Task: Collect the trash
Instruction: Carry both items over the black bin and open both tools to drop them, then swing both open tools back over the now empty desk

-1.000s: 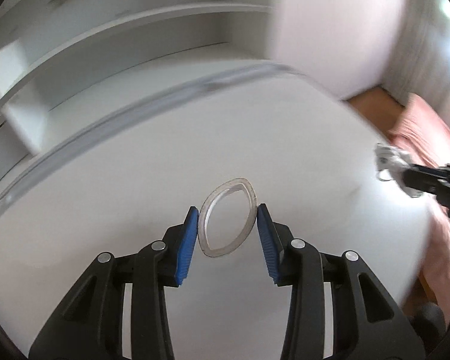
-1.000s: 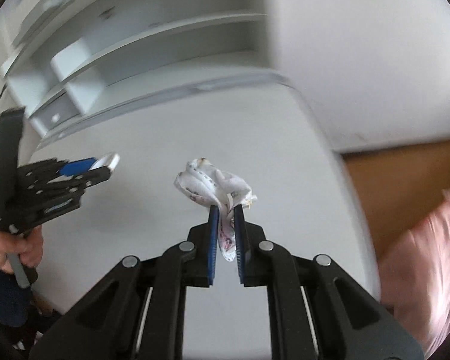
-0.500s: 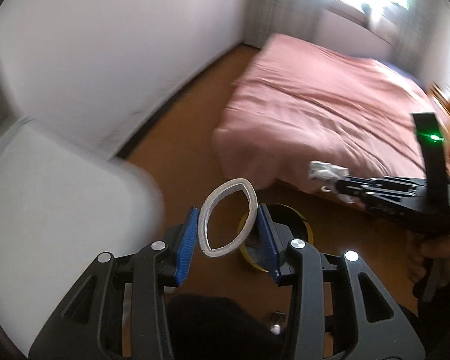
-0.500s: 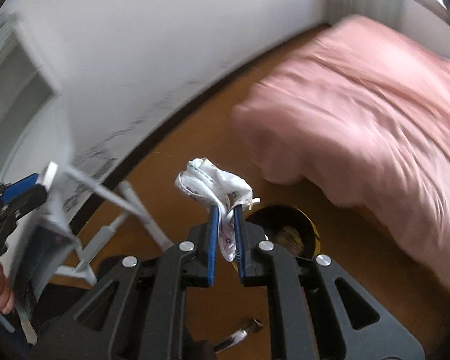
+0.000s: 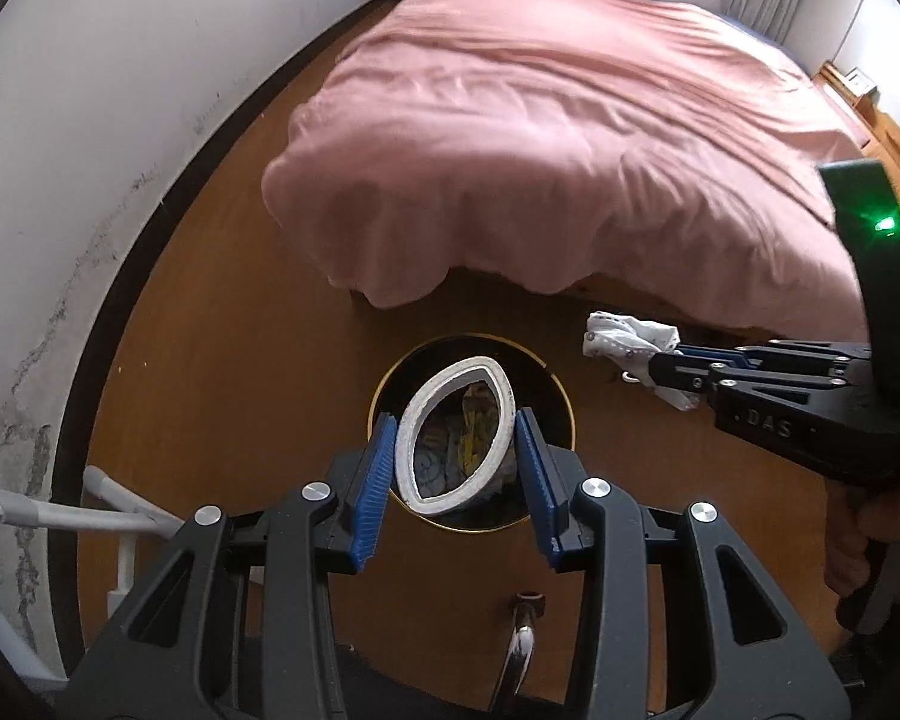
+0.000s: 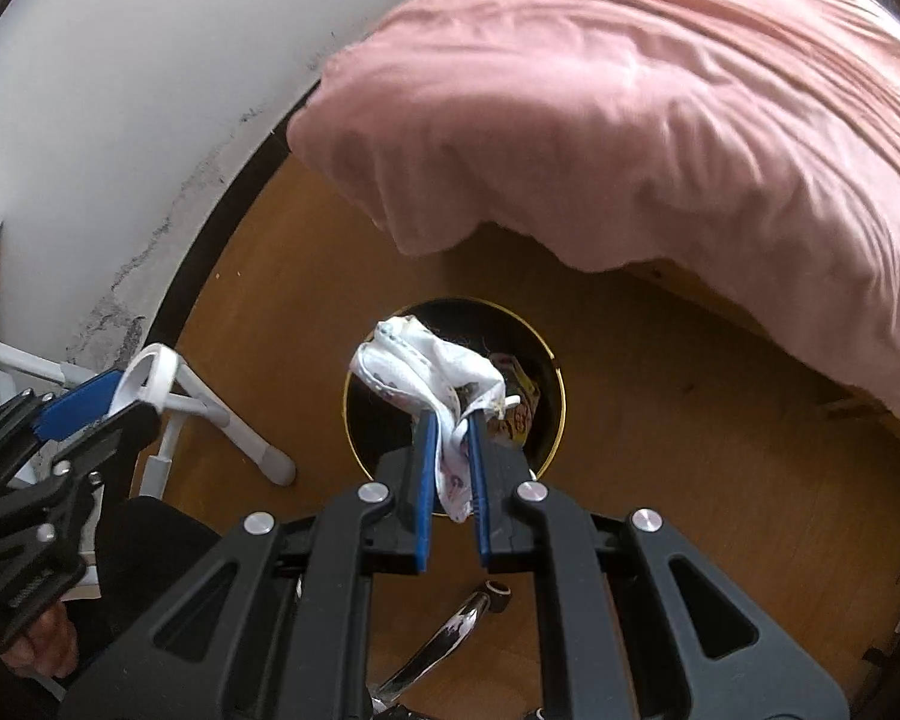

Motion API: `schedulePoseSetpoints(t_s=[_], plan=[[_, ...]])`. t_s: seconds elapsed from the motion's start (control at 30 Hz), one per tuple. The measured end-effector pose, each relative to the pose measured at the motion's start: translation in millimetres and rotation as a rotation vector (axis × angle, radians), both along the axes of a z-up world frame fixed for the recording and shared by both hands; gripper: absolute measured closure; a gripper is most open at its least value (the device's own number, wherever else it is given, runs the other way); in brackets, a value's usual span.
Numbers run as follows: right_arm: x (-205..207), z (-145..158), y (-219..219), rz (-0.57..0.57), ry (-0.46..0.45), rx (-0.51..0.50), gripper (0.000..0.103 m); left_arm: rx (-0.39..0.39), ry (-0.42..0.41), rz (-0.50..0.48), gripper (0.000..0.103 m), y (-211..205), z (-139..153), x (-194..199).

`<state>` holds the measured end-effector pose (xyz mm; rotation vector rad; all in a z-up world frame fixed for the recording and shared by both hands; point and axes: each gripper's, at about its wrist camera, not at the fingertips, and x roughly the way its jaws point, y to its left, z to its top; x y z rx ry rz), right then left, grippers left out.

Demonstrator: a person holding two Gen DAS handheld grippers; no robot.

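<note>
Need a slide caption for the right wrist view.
Right gripper pinching a crumpled wrapper above the bin, bed behind.

Below both grippers the round black gold-rimmed waste bin (image 5: 561, 414) stands on the bare orange-brown wooden floor (image 5: 240, 360), its mouth open upward, with trash lying inside and dark room above it. The squashed white ring (image 5: 453, 438) and the crumpled white printed wrapper (image 6: 432, 372) hang over that mouth. Beyond the bin, the overhanging pink bedspread (image 5: 570, 138) closes the far side. The white tubular frame (image 6: 234, 426) stands nearby at the white wall (image 5: 90, 120). A chrome leg (image 6: 444, 642) juts in below.
</note>
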<state>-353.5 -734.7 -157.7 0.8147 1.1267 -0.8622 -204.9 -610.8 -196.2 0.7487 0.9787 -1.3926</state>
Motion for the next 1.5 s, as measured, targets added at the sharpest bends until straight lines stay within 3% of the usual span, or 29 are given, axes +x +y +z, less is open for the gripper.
schedulePoseSetpoints(t_s=[0.33,0.43,0.6,0.63,0.67,0.7,0.73,0.9,1.13,1.23,1.5], plan=[[8.9,-13.5,-10.4,0.000,-0.007,0.023,0.092,0.057,0.012,0.008,0.062,-22.9,-36.6,-4.3],[8.7,-11.6,-8.5,-0.003,-0.013,0.020,0.092,0.055,0.009,0.009,0.042,-25.1,-38.1,-3.6],[10.2,-11.6,-9.3,-0.006,-0.022,0.021,0.091,0.050,0.002,0.010,0.035,-24.8,-34.3,-1.7],[11.8,-11.9,-10.2,-0.002,-0.025,0.024,0.088,0.048,0.002,0.011,0.035,-23.5,-33.2,-0.9],[13.2,-11.6,-9.7,0.001,-0.024,0.021,0.075,0.046,0.001,0.013,0.034,-22.0,-31.9,0.1],[13.7,-11.2,-10.0,0.002,-0.023,0.016,0.055,0.043,-0.001,0.014,0.033,-20.3,-30.4,1.1],[14.2,-8.4,-8.5,-0.001,-0.025,-0.003,0.046,0.041,-0.002,0.015,0.031,-18.8,-29.4,2.1],[17.1,2.8,-7.0,-0.003,-0.045,-0.036,0.042,0.023,-0.005,0.031,0.028,-11.0,-18.7,7.2],[22.8,24.5,-2.7,0.004,-0.056,-0.074,0.041,-0.041,-0.024,0.051,0.019,5.4,16.4,12.2],[33.2,44.9,6.3,0.029,-0.074,-0.101,0.034,-0.084,-0.037,0.067,0.014,18.6,43.3,18.7],[108.7,136.5,37.5,0.218,-0.182,-0.259,0.028,-0.185,-0.089,0.171,0.011,81.3,127.1,66.5]])
